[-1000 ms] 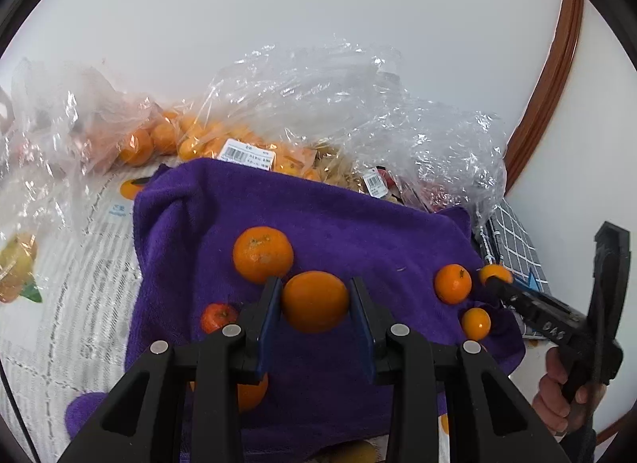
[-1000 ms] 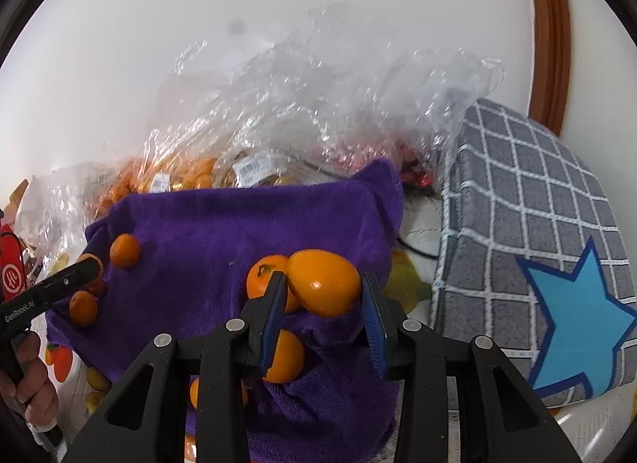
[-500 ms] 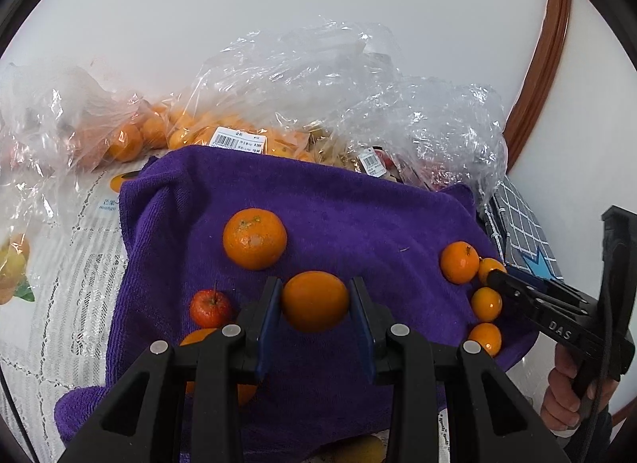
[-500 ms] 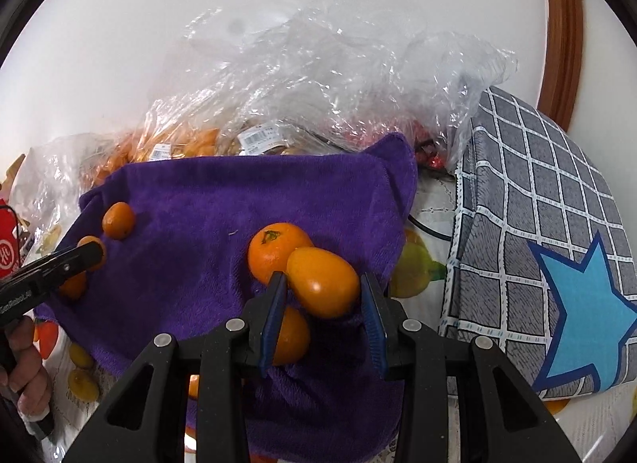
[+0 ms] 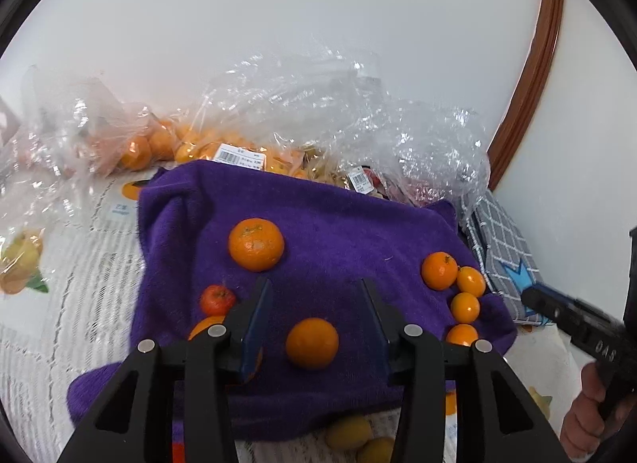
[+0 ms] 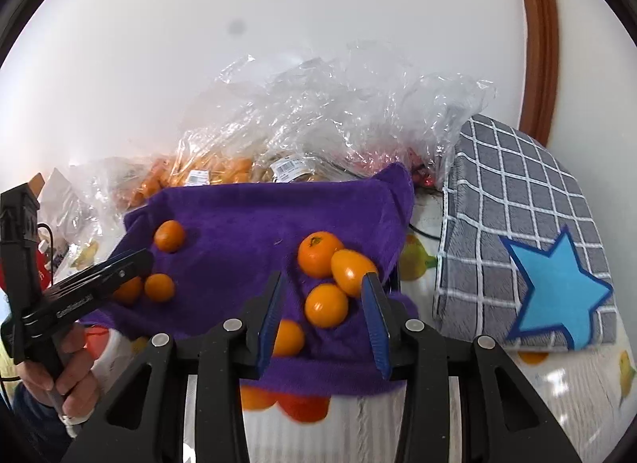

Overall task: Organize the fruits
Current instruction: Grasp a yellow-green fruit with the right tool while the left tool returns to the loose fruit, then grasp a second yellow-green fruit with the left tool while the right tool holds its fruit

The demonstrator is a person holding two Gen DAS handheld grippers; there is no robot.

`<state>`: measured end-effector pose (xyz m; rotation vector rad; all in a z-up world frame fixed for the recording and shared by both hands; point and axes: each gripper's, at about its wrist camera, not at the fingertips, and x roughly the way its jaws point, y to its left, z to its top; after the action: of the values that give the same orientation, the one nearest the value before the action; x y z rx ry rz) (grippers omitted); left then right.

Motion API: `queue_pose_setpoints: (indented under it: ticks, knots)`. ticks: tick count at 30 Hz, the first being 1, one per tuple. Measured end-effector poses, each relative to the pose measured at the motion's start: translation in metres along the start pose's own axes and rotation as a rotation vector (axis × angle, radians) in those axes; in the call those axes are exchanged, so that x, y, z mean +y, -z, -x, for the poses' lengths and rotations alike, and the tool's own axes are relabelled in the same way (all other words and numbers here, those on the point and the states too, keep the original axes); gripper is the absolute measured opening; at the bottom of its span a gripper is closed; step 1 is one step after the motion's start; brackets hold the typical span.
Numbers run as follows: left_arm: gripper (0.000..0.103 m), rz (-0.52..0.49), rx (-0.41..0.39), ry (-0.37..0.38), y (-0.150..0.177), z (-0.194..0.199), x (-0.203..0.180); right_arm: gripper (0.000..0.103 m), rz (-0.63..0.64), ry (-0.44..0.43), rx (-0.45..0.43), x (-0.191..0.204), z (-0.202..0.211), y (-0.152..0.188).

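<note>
**Purple towel carries the loose fruit, both jaws released**

Purple towel [image 5: 350, 232] covers the middle of the table [image 5: 75, 264], whose cloth is white lace printed with fruit. In the left wrist view the left gripper [image 5: 314, 295] hovers over the towel with its jaws spread wide, gripping nothing. A small orange [image 5: 312, 342] lies on the towel between and below the two blue pads, touching neither. A large mandarin [image 5: 256, 244] sits farther back on the towel, and a small red fruit [image 5: 217, 299] lies near the towel's left edge.

In the right wrist view the right gripper [image 6: 324, 301] is likewise parted and empty. An oval orange fruit [image 6: 352, 272] rests on the towel just beside the right pad; whether it touches the pad cannot be told. It leans against a round mandarin [image 6: 318, 254], and another round orange [image 6: 326, 305] lies just in front of them, between the pads.

Clear plastic bags [image 5: 318, 112] holding more oranges are heaped behind the towel against the white wall. A grey checked cushion [image 6: 529, 248] with a blue star lies to the right of the towel.
</note>
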<state>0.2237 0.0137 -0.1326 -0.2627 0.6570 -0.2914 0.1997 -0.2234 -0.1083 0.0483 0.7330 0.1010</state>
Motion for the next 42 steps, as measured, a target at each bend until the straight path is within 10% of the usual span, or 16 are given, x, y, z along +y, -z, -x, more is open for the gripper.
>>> queue_pose_setpoints:
  ticks: [25,42]
  knots:
    - [0.042,0.041,-0.019,-0.059,0.026,0.065,0.047,0.038,0.131,-0.221,0.168,0.115,-0.017,0.077]
    - [0.042,-0.002,0.011,-0.065,0.030,0.057,0.040,0.028,0.146,-0.212,0.158,0.105,-0.019,0.078]
